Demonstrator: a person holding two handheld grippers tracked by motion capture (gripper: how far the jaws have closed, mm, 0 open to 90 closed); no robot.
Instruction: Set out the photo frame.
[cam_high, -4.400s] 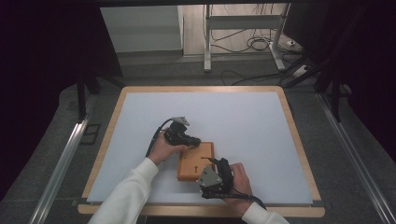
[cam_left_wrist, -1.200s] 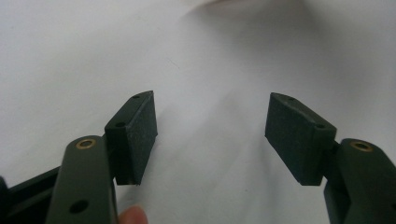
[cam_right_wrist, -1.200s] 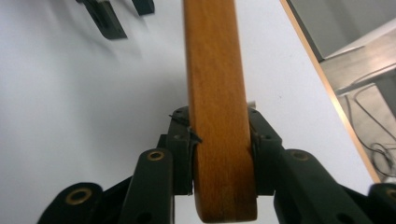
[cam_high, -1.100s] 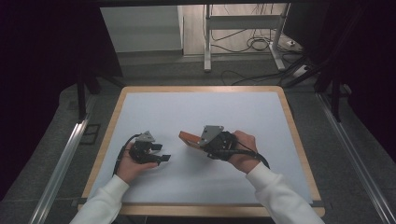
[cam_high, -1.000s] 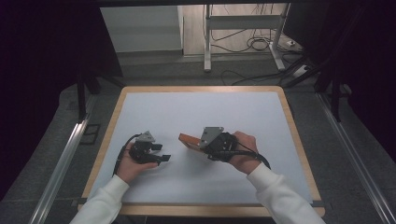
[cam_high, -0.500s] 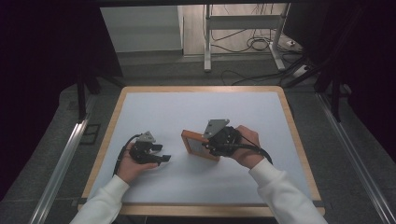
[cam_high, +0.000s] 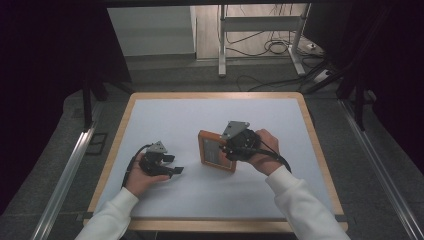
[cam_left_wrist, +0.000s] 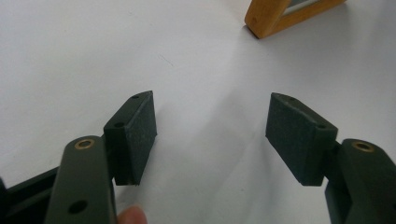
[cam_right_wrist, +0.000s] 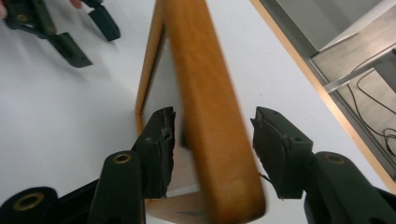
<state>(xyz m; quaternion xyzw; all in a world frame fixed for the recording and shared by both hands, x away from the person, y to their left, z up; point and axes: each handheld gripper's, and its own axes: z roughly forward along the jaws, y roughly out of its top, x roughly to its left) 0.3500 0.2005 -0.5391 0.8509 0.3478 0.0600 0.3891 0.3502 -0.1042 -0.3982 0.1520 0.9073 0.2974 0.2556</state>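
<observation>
High view first, going left to right: the left tongs (cam_high: 172, 169) sit low over the white tabletop (cam_high: 165, 120) in the person's left hand (cam_high: 140, 175), pointing toward the middle; in the left gripper view they're (cam_left_wrist: 210, 135) spread wide with nothing but bare tabletop between the pads, so no grip on anything; a corner of the wooden frame (cam_left_wrist: 280, 18) pokes in at the top of that view, well apart from them. Near the middle, the wooden frame (cam_high: 217, 150) looks like a picture frame or small slate, orange-brown wood around a grey panel, tilted up on one edge rather than lying flat; the right tongs (cam_high: 227, 149) are at its right side, held by the right hand (cam_high: 262, 150). In the right gripper view the tongs (cam_right_wrist: 212, 140) straddle the frame's side rail (cam_right_wrist: 210, 116), one pad on the panel side, the other off the outer face with a visible gap, so I'd call them apart, not clamped. Handling guess: stiff, light-ish, smooth wood that could slip a bit; the panel might be glass or slate, so probably fragile; I'd grab the rail, not the panel, mid-length so it doesn't swing. Containers: none that I can see on the tabletop, so nothing to report inside anything.
</observation>
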